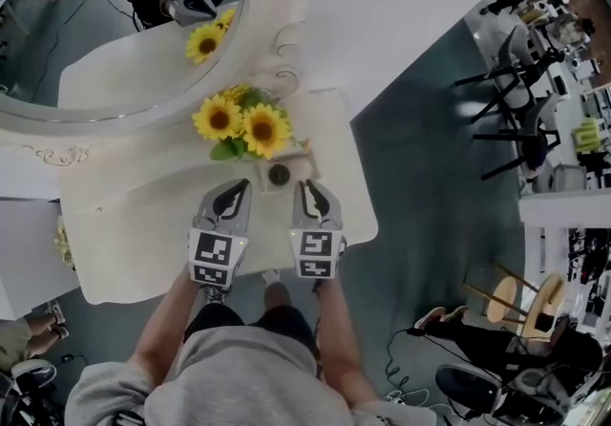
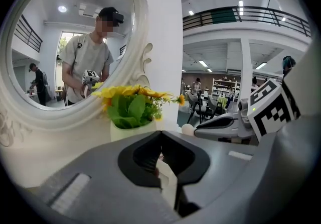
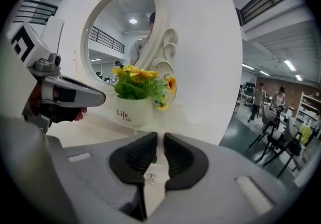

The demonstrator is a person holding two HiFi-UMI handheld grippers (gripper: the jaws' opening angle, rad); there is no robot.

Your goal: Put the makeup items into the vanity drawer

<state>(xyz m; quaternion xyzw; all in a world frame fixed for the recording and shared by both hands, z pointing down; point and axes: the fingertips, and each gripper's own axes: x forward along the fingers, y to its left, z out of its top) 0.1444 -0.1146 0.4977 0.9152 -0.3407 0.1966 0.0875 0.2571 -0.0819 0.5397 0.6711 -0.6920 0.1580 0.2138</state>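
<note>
The white vanity table (image 1: 143,243) stands under a round mirror (image 1: 115,23). No makeup item shows on its top. My left gripper (image 1: 236,187) and right gripper (image 1: 312,187) hover side by side over the table's front part, pointing at a white flower pot (image 1: 278,173). The left jaws meet at their tips in the left gripper view (image 2: 160,135), with nothing between them. The right jaws (image 3: 159,140) stand a thin slit apart and hold nothing. Through that slit a small crystal knob (image 3: 149,179) on a white surface shows below them.
Sunflowers (image 1: 239,120) fill the pot (image 3: 133,110), just beyond both grippers. The mirror frame (image 3: 158,42) and white wall rise behind. Right of the table lies dark floor with black chairs (image 1: 516,99) and a wooden stool (image 1: 520,300). My legs are at the table's front edge.
</note>
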